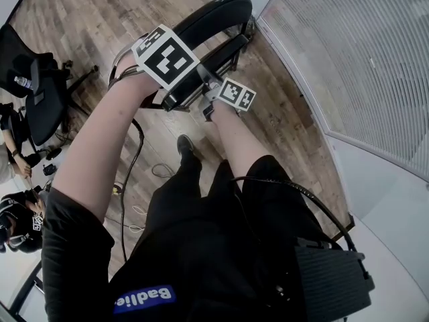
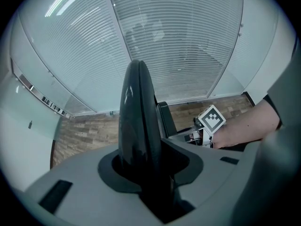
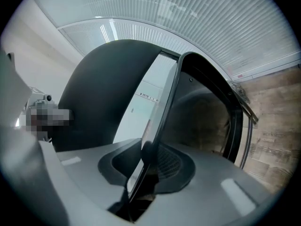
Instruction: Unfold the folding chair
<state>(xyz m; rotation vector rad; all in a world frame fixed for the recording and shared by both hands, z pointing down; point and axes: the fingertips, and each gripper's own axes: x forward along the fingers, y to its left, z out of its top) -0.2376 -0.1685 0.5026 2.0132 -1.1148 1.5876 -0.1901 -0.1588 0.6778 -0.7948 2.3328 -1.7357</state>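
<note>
The black folding chair [image 1: 218,15] stands folded on the wooden floor by the glass wall. My left gripper [image 2: 146,173] points steeply down over its top, shut on the thick rounded backrest edge [image 2: 136,107]. In the head view its marker cube [image 1: 166,56] covers the jaws. Lower and to the right, my right gripper [image 3: 140,175] points nearly level, shut on the thin edge of the seat panel [image 3: 162,102]. The backrest [image 3: 103,93] bulges to that panel's left. The right gripper's cube [image 2: 210,119] shows in the left gripper view, beside the chair's frame.
A glass wall with blinds [image 1: 362,59] runs close along the chair's right. An office chair [image 1: 40,99] with a water bottle [image 1: 23,82] stands at the left, people sit past it, and cables [image 1: 131,180] trail over the floor.
</note>
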